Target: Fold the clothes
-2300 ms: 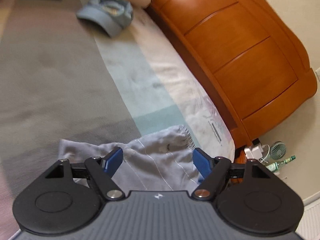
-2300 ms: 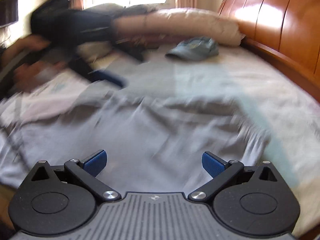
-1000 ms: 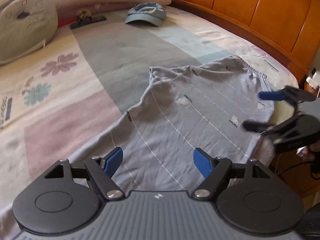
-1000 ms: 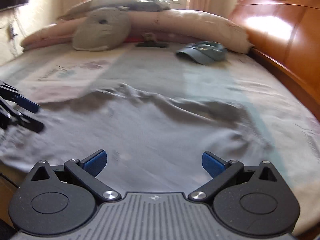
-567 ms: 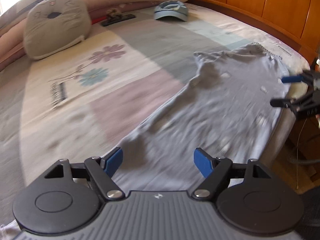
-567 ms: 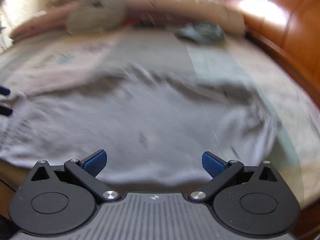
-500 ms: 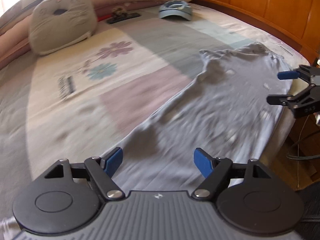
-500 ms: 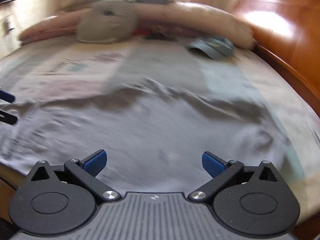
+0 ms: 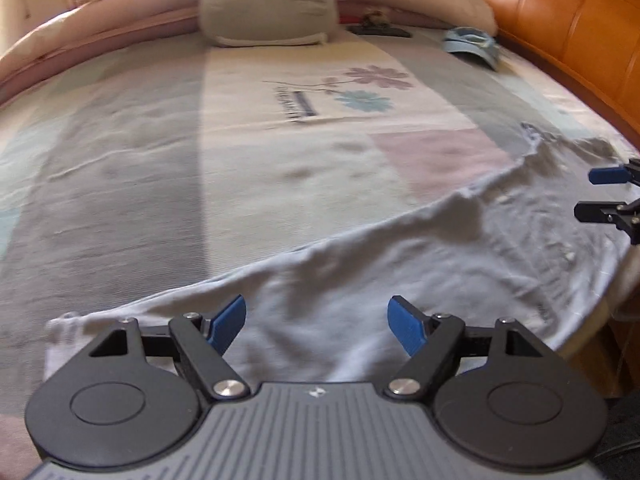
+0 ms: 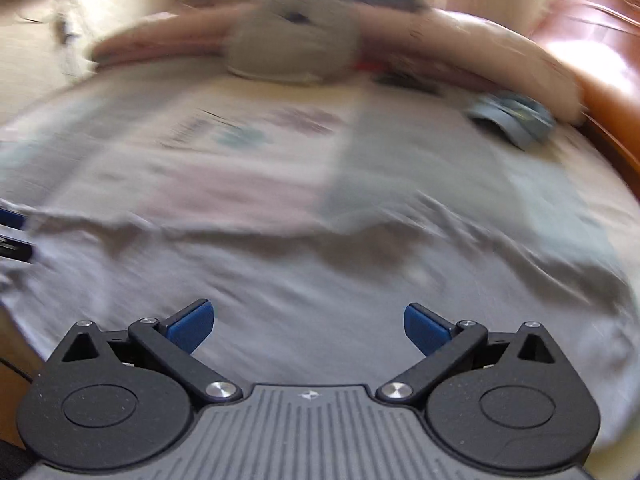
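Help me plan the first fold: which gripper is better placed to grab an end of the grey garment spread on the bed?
Probably the left gripper: open, over the grey garment near its narrow end by the bed's edge. The right gripper, also open, hangs over the garment's middle.

A light grey garment lies spread out flat along the near edge of the bed. It has thin pale lines and small white marks on it. The cloth is wrinkled, with a few soft bumps. One end hangs a little over the bed's edge.
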`<action>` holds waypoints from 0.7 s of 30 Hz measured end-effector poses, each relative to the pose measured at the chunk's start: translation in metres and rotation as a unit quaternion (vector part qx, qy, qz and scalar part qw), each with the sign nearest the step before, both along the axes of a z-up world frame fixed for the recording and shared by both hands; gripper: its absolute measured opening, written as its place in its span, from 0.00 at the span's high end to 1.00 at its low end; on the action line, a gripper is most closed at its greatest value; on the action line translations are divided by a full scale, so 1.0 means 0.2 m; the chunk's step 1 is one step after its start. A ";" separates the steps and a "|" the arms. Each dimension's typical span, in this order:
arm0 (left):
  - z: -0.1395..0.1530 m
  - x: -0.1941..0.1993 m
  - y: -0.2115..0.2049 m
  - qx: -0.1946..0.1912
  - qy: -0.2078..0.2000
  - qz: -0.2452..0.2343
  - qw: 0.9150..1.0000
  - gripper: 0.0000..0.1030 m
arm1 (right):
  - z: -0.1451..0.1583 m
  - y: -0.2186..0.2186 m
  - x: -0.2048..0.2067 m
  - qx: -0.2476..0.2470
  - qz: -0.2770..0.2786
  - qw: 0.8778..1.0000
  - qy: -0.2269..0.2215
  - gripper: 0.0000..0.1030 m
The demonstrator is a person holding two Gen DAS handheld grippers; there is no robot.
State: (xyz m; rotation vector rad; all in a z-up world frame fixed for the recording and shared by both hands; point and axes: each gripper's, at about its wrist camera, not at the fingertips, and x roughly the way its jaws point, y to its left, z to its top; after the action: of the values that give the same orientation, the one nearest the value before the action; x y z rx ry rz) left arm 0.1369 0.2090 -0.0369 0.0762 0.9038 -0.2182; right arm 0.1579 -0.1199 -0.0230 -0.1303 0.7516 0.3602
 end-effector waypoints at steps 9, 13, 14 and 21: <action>-0.07 -0.12 0.18 -0.008 0.006 0.053 0.999 0.21 | -0.19 0.44 0.27 -0.038 0.052 0.998 0.008 0.00; -0.03 -0.12 0.24 -0.035 0.015 0.064 0.997 0.21 | -0.17 0.43 0.37 -0.009 -0.003 1.000 0.029 0.00; -0.02 -0.12 0.25 -0.046 0.012 0.068 0.997 0.21 | -0.16 0.44 0.38 -0.009 -0.006 0.999 0.034 0.00; -0.07 0.00 0.27 -0.043 0.001 0.077 0.996 0.21 | -0.06 0.35 0.24 -0.036 0.014 0.998 0.042 0.00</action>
State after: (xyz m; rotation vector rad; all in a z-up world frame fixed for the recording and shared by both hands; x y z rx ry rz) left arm 0.1370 0.2625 -0.0514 -0.0729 0.8976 -0.1138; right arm 0.2053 -0.0498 -0.0350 -0.1946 0.8475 0.3674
